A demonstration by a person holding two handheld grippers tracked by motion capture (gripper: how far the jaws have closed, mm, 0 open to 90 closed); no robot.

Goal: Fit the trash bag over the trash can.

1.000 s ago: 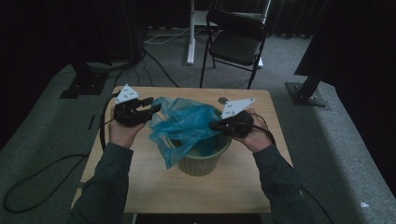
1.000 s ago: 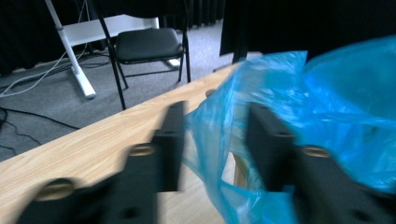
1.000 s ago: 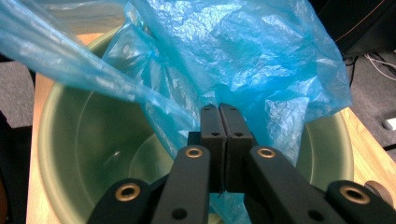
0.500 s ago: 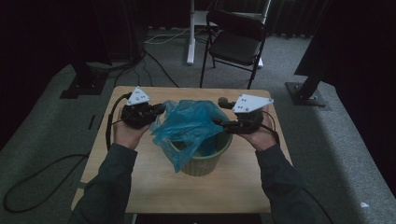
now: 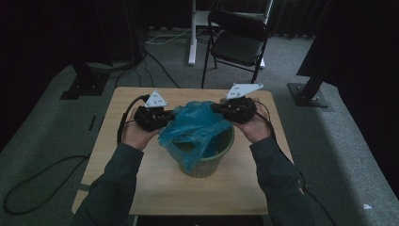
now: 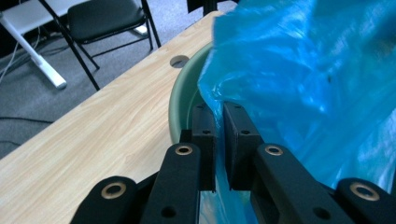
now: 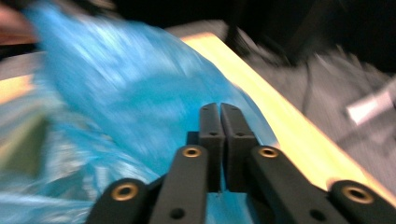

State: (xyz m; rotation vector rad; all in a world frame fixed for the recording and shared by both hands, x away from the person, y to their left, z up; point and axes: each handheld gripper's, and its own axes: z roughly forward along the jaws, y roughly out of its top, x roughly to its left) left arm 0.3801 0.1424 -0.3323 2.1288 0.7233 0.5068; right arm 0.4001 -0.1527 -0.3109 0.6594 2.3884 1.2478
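While the blue plastic bag [image 5: 200,127] is stretched between the two hands, its opening is being spread over the green bin [image 5: 207,160] that stands on the tabletop [image 5: 141,188]. The left tool [image 5: 165,117] is clamped on the bag's edge, a fold of film being pinched between its jaws just beside the bin's rim, as the left gripper view makes plain. The right tool [image 5: 217,107] has just been closing; its jaws are seen pressed together in the right gripper view with the bag [image 7: 140,93] right against them, though blur leaves it unclear whether film is caught there. Judged from this, the bag is already lowered partly into the bin and draped over its near wall, but the mouth is not yet folded down around the whole rim. Beyond the tools, the far rim is hidden by bunched film, so seating there is left to be done.
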